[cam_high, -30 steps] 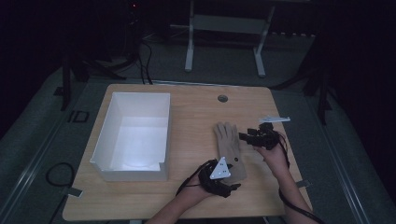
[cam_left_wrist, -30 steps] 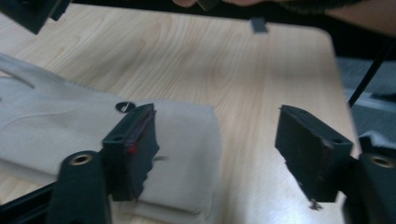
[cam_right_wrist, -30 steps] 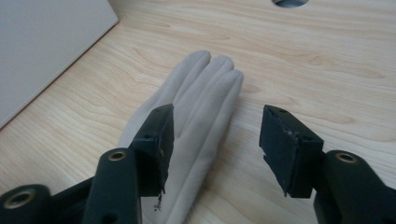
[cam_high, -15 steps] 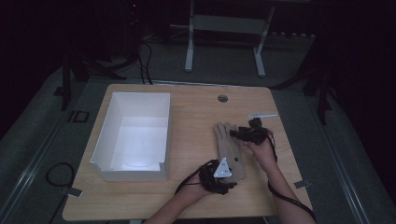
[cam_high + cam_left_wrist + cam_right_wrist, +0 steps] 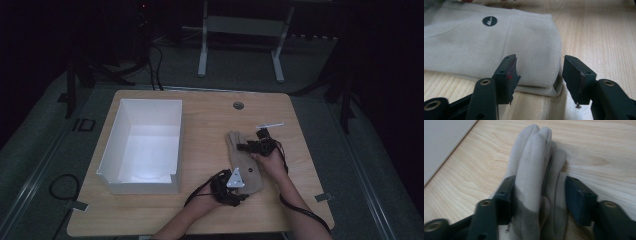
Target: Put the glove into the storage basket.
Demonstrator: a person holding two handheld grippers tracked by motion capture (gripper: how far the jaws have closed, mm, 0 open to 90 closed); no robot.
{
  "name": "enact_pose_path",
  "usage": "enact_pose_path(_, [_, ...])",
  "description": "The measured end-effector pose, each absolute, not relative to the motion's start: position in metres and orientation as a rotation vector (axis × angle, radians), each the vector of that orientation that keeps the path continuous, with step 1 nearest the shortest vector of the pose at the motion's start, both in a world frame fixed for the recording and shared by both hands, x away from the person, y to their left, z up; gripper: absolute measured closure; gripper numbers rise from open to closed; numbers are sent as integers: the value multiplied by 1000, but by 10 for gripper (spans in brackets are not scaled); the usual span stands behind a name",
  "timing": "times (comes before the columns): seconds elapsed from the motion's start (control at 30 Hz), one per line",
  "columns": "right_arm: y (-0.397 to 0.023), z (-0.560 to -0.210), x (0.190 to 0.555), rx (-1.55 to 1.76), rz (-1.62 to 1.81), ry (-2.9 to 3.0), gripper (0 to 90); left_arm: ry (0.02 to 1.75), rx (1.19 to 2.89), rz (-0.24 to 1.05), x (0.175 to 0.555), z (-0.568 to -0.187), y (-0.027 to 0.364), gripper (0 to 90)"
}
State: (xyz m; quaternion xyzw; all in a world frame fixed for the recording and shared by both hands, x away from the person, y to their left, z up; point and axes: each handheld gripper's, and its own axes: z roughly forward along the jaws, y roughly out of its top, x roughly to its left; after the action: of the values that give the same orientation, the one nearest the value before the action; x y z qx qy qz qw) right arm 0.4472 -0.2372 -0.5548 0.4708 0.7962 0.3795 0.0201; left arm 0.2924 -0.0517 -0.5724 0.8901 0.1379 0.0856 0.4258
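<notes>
A pale grey glove (image 5: 245,162) lies flat on the wooden table (image 5: 200,215), fingers pointing away from the person. My left gripper (image 5: 243,196) rests at the cuff end. In the left gripper view its jaws (image 5: 539,72) straddle the cuff corner of the glove (image 5: 486,47); they have just been closing, and a gap remains by the right jaw. My right gripper (image 5: 243,146) comes in from the right at the finger end. Its jaws (image 5: 539,192) have just closed further and press on the bunched glove fingers (image 5: 534,157).
A white open box (image 5: 112,145) stands on the left half of the table, its wall also at the top left of the right gripper view (image 5: 441,142). A round cable hole (image 5: 238,105) sits near the far edge. A metal stand is on the floor beyond.
The right hand has moved left and down, from beside the glove onto its fingers, which now look gathered together. The left hand has stayed at the cuff.
</notes>
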Motion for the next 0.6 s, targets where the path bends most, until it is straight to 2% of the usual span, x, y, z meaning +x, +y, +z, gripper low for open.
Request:
enact_pose_path(0.13, [-225,-548,438,1325,1089,2460,672,324,2243,236,292,-572,-53,448])
enact_pose_path(0.37, [-217,-545,431,1264,1030,2414,714,304,2240,275,290,-575,-54,458])
enact_pose_path(0.47, [-218,-545,431,1275,1042,2408,724,300,2241,310,288,-575,-55,494])
enact_pose_path(0.5, [-218,-544,432,1292,1042,2417,735,300,2241,310,288,-575,-55,591])
enact_pose_path(0.53, [-219,-544,432,1301,1040,2421,740,331,2253,374,289,-574,-56,710])
enact_pose_path(0.57, [-219,-544,432,1301,1040,2421,740,331,2253,374,289,-574,-56,778])
enact_pose_path(0.6, [-218,-542,434,1303,1038,2431,750,367,2253,321,294,-572,-55,795])
